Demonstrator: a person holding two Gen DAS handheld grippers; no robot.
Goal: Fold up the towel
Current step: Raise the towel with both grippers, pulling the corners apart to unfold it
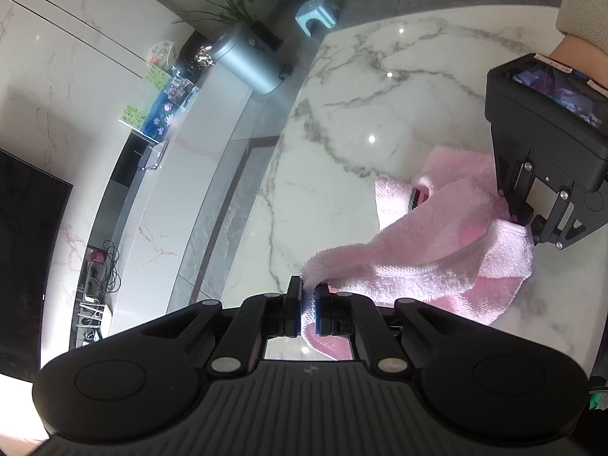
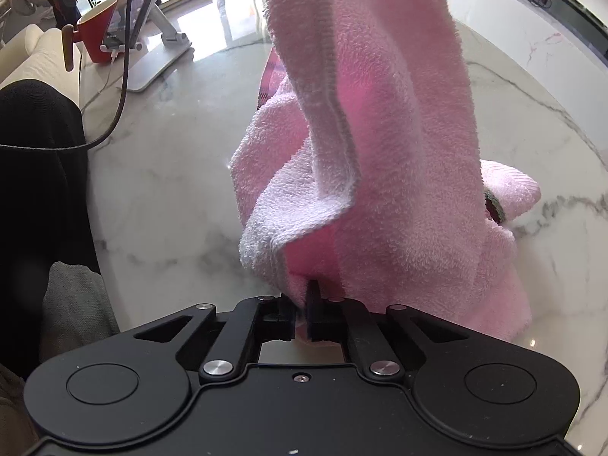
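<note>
In the left wrist view, the left gripper (image 1: 308,309) sits nearest the camera, its jaws closed tight on a corner of the pink towel (image 1: 418,266). From that pinched corner the towel stretches away to the right in a loose, rumpled band and bunches on the white marble table (image 1: 380,95). On the far right side of the towel, the right gripper (image 1: 526,222) points down into the cloth, and a hand (image 1: 570,51) with a pale sleeve holds it from above. Beyond the table's left edge, away from the towel, stand a grey bin (image 1: 247,64) and a small blue stool (image 1: 315,15).

In the right wrist view, the right gripper (image 2: 302,309) is closest, its jaws clamped on a fold of the towel (image 2: 380,114), with cloth caught between the pads. The towel rises from there toward the top of the picture, its lower folds resting on the table (image 2: 171,190). To the towel's left, near the table's far edge, stand a red mug (image 2: 97,36) and a tablet on a stand (image 2: 140,11).
</note>
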